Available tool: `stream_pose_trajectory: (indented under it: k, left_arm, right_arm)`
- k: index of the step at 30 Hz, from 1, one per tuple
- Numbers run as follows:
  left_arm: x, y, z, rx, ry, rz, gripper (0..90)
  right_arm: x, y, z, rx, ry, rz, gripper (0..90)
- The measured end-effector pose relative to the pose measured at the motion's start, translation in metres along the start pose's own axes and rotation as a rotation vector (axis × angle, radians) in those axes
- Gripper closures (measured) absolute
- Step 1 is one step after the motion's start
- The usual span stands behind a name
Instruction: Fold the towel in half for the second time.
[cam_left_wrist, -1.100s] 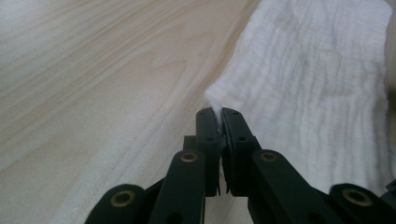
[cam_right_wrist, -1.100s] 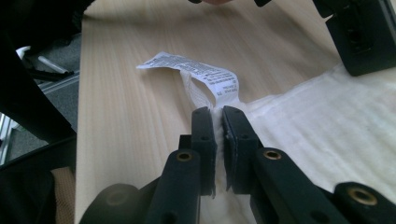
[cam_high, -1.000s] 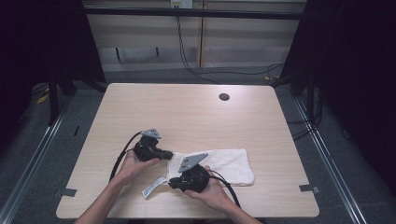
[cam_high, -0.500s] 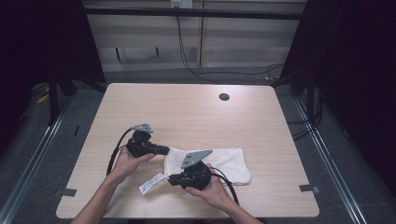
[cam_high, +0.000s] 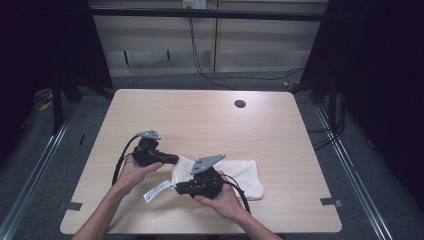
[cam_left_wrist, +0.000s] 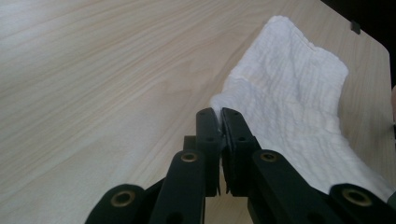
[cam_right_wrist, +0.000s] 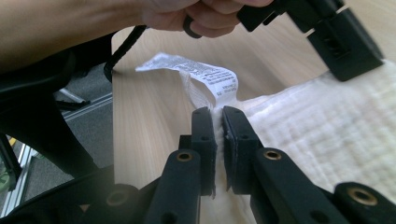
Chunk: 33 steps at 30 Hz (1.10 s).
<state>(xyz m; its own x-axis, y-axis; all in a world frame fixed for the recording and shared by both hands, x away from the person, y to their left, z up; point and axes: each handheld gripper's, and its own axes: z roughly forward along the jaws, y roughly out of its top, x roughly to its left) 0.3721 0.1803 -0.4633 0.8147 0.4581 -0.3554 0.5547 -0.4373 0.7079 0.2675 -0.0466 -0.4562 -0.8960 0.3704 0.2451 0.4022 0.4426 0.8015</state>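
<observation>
A white textured cloth (cam_high: 240, 175) lies on the wooden table (cam_high: 200, 120) near its front edge, with a printed care label (cam_high: 157, 190) at its left corner. My left gripper (cam_high: 172, 159) is shut on the cloth's far left corner (cam_left_wrist: 219, 105); the cloth (cam_left_wrist: 299, 93) stretches away past the jaws. My right gripper (cam_high: 179, 189) is shut on the cloth's near left corner, right where the label (cam_right_wrist: 205, 77) is sewn on. In the right gripper view the cloth (cam_right_wrist: 327, 126) spreads to the right, and the other hand and its gripper (cam_right_wrist: 327, 28) are above.
A round dark cable hole (cam_high: 240, 104) sits near the table's far edge. Dark floor and metal frame rails (cam_high: 40, 165) surround the table.
My left gripper has moved a little left and away from the person, drawing its corner of the cloth with it. The label has swung out to the left of the right gripper.
</observation>
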Motion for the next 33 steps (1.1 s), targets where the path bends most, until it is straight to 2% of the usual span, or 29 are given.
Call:
stream_pose_trajectory:
  k: [1,4,6,9,11,14,16,25,29,33]
  left_arm:
    - [0.000,0.000,-0.002,-0.017,-0.003,-0.008,86.8]
    - [0.001,0.001,-0.010,-0.029,-0.009,-0.009,86.7]
    - [0.002,0.005,-0.012,-0.012,-0.006,-0.005,86.7]
    - [0.001,0.009,-0.014,-0.026,-0.010,-0.008,86.8]
    - [0.000,0.010,-0.016,-0.016,0.009,0.001,86.8]
    - [-0.002,0.010,-0.021,-0.020,0.031,-0.024,86.8]
    - [-0.004,0.011,-0.027,-0.013,0.040,-0.016,86.8]
    - [-0.004,0.018,-0.054,-0.069,0.043,-0.017,86.8]
    - [-0.006,0.019,-0.054,-0.071,0.047,-0.012,86.7]
    - [-0.005,0.017,-0.043,-0.061,0.041,-0.020,86.7]
  right_arm:
    - [0.000,0.003,-0.001,0.002,-0.002,-0.005,84.4]
    - [0.001,0.009,-0.003,0.006,-0.003,-0.020,84.4]
    - [0.002,0.011,-0.004,-0.004,-0.001,-0.011,84.4]
    - [0.003,0.014,-0.003,-0.009,-0.008,-0.008,84.5]
    - [0.004,0.018,-0.003,-0.025,-0.002,-0.008,84.4]
    - [0.005,0.026,-0.005,-0.019,-0.008,-0.025,84.5]
    - [0.007,0.031,-0.005,-0.026,0.002,-0.033,84.5]
    - [0.013,0.049,-0.009,-0.072,0.016,-0.048,84.6]
    - [0.015,0.054,-0.009,-0.086,0.019,-0.065,84.7]
    - [0.013,0.043,-0.003,-0.071,0.018,-0.052,84.7]
